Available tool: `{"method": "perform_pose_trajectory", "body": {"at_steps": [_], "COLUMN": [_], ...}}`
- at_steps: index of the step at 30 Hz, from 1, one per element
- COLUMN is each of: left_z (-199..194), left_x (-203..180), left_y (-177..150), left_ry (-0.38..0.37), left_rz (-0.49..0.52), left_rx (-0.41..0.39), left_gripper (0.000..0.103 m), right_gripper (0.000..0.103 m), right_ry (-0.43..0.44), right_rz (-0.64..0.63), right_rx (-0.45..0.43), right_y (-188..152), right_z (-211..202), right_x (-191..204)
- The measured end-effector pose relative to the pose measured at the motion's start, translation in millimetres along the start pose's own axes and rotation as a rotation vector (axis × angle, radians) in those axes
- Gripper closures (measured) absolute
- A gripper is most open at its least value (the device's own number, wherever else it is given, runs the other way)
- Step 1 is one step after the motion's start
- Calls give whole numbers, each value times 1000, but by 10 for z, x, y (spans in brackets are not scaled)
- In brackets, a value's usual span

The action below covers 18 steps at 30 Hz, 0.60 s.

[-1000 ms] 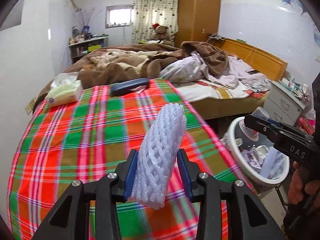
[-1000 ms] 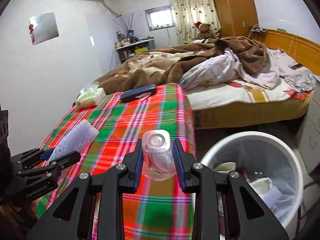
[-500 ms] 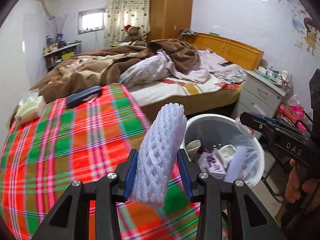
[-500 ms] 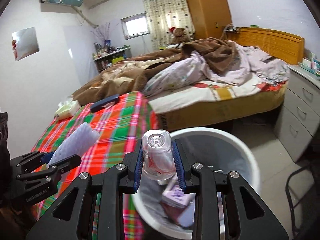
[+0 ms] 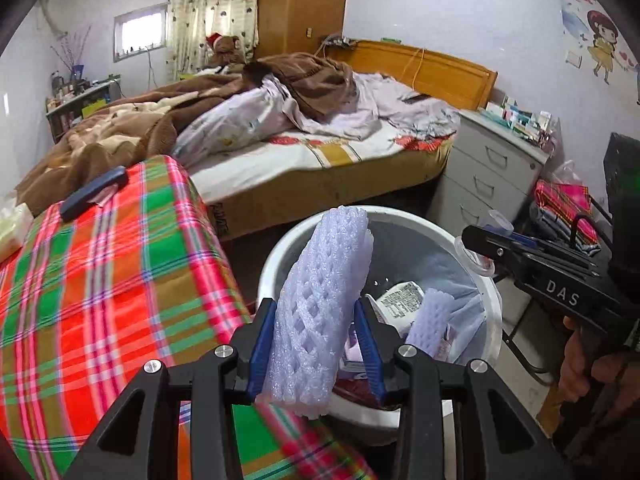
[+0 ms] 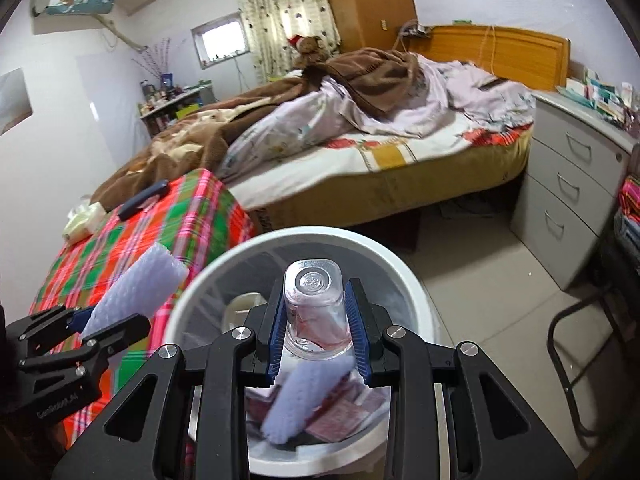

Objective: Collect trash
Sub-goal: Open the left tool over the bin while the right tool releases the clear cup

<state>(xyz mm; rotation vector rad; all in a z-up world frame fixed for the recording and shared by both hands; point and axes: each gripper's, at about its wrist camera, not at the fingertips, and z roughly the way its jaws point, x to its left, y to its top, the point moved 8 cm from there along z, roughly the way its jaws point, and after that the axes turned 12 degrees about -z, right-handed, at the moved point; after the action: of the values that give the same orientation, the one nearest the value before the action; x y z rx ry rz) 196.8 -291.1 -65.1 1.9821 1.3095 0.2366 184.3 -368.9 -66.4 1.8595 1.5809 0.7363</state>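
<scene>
My left gripper (image 5: pixel 316 344) is shut on a white foam net sleeve (image 5: pixel 320 312) and holds it at the near left rim of the white trash bin (image 5: pixel 490 296). My right gripper (image 6: pixel 316 328) is shut on a clear plastic cup (image 6: pixel 316 312), upside down, directly over the bin (image 6: pixel 412 280). The bin holds another foam sleeve (image 6: pixel 304 400), paper and wrappers. The right gripper also shows in the left wrist view (image 5: pixel 476 256), over the bin's right rim. The left gripper with its sleeve shows in the right wrist view (image 6: pixel 108 312).
A table with a plaid cloth (image 5: pixel 100 280) stands left of the bin, with a dark case (image 5: pixel 94 192) and a tissue pack (image 6: pixel 82 224) on it. A bed (image 6: pixel 360 152) lies behind. A grey drawer unit (image 6: pixel 572 184) and a black chair frame (image 6: pixel 576 344) stand right.
Both grippers have swung right from over the table to the bin. The cup now hangs over the bin's opening and the foam sleeve is at its rim. Both grips are unchanged.
</scene>
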Motion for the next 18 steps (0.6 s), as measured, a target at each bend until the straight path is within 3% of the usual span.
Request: {"method": "perform_pose_trajectory", "body": {"at_steps": [4, 10, 12, 13, 18], "left_z": [152, 268, 276, 276, 248], "left_x": [-110, -151, -135, -136, -114], "left_y": [-39, -50, -43, -44, -55], "left_ry": [-10, 6, 16, 9, 12], "left_rz": [3, -1, -8, -12, -20], "left_rx": [21, 33, 31, 32, 29], "left_gripper": [62, 45, 38, 38, 37], "right_gripper": [72, 71, 59, 46, 42], "right_ry": [-14, -1, -7, -5, -6], "right_rz": [-7, -24, -25, -21, -7], "right_rx": [30, 50, 56, 52, 28], "right_y": [-37, -68, -79, -74, -66], "right_z": [84, 126, 122, 124, 38], "right_x": [-62, -84, -94, -100, -103]}}
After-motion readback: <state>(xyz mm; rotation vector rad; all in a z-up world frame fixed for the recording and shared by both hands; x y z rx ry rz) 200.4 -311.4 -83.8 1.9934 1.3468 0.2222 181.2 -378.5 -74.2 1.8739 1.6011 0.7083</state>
